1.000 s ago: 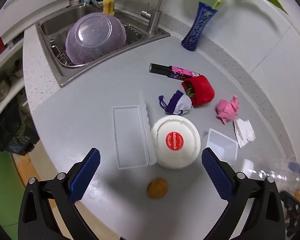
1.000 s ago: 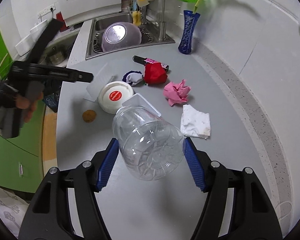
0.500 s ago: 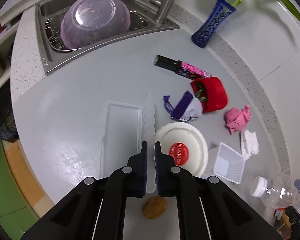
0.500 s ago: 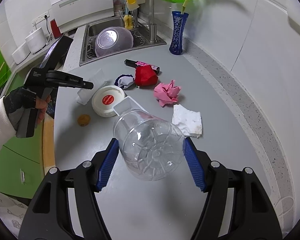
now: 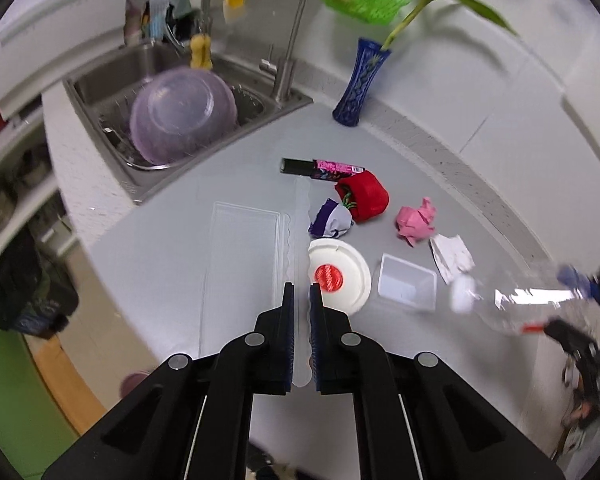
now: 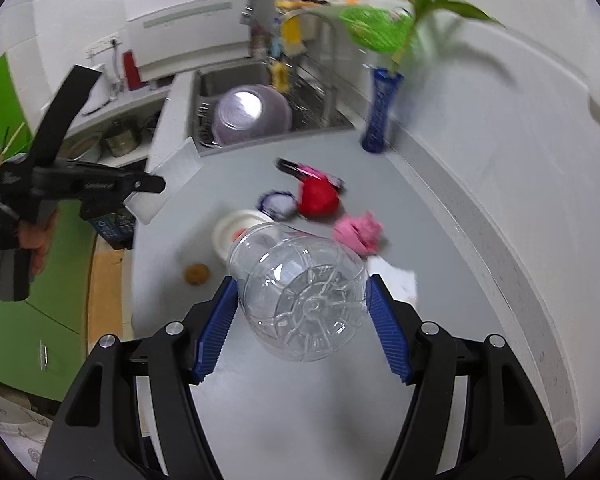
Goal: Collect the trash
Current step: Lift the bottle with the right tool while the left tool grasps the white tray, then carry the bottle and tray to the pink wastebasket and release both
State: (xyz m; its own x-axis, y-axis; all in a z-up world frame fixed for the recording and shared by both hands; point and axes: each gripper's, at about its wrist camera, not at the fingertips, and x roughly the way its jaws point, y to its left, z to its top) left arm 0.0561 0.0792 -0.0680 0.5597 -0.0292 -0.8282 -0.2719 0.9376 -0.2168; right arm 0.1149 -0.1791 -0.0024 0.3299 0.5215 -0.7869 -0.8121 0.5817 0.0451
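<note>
My left gripper (image 5: 300,292) is shut on the wavy rim of a clear flat plastic tray (image 5: 240,264), which hangs tilted above the grey counter (image 5: 160,280). In the right wrist view that tray (image 6: 172,172) sticks up from the left gripper (image 6: 160,186), held in a gloved hand. The right gripper (image 6: 302,282) is shut on a clear plastic bottle (image 6: 300,296), bottom toward the camera; the bottle (image 5: 512,304) shows blurred at the right. On the counter lie a white round lid (image 5: 340,276), a small clear tub (image 5: 407,282), pink paper (image 5: 416,222), a white tissue (image 5: 452,254), a red wrapper (image 5: 364,196) and a brown lump (image 6: 197,274).
A sink (image 5: 100,80) with an upturned purple bowl (image 5: 180,116) sits at the back left beside a faucet (image 5: 284,60). A blue vase (image 5: 360,84) stands by the wall. A purple-white wrapper (image 5: 330,220) and black-pink tube (image 5: 320,166) lie mid-counter. The counter edge runs along the left.
The left gripper went from wide open to shut on the tray's rim and lifted it off the counter. The right gripper rose slightly with the bottle.
</note>
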